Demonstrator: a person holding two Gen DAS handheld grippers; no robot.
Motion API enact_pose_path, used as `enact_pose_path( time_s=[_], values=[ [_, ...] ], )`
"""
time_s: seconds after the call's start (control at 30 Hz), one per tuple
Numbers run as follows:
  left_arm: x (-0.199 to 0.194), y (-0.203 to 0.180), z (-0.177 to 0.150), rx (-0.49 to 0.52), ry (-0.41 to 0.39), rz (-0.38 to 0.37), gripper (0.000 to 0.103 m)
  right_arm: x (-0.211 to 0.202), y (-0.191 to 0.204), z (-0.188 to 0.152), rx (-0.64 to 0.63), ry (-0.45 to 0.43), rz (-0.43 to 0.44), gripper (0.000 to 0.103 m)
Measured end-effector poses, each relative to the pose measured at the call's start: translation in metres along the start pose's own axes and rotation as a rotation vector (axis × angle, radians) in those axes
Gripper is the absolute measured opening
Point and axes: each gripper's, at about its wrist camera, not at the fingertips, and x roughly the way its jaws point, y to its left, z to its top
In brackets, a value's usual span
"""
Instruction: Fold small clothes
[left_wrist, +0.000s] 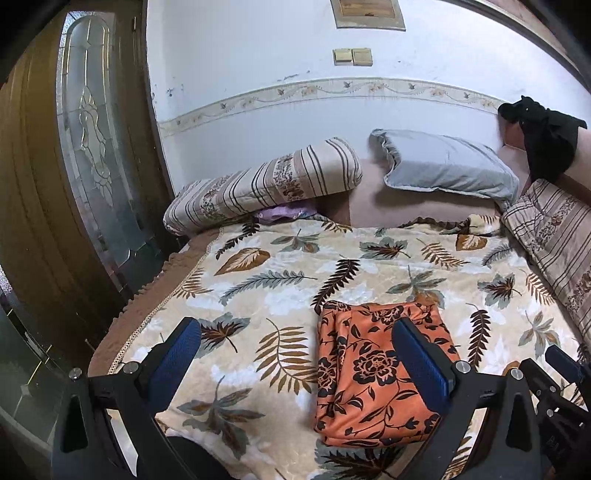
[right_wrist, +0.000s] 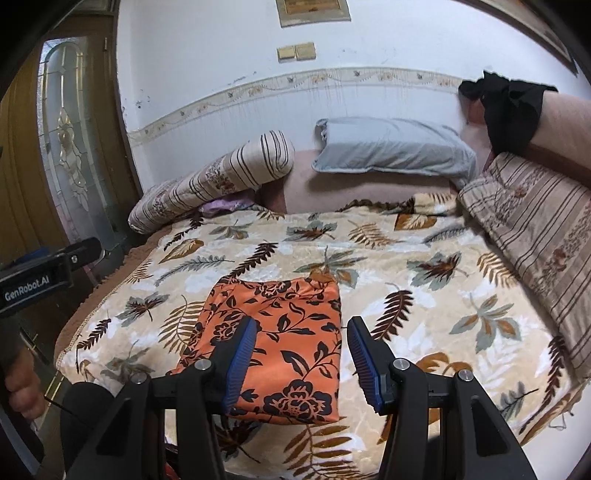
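An orange cloth with black flowers (left_wrist: 354, 369) lies folded into a flat rectangle on the leaf-print blanket (left_wrist: 288, 273). My left gripper (left_wrist: 295, 328) hovers over the blanket with its blue pads wide apart and nothing between them; its right finger (left_wrist: 421, 358) overlaps the cloth's right part. In the right wrist view the folded cloth (right_wrist: 295, 295) sits just ahead of my right gripper (right_wrist: 303, 325), which is open above the cloth's near right corner and holds nothing. The left gripper (right_wrist: 55, 262) shows at the left edge there, gripped by a hand (right_wrist: 22, 387).
Two striped bolsters (left_wrist: 266, 184) (left_wrist: 554, 236) and a grey pillow (left_wrist: 447, 166) line the back and right of the bed. A black garment (left_wrist: 546, 136) hangs over the headboard. A wooden door with glass (left_wrist: 85, 147) stands left of the bed's edge.
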Motion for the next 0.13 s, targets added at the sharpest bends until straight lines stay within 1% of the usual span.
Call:
enact_pose_path(
  time_s=[0.13],
  values=[
    [0.019,0.006,0.001,-0.027,0.022,-0.018,0.102,0.019,-0.007,0.006,0.011,0.013,-0.016,0.055]
  ],
)
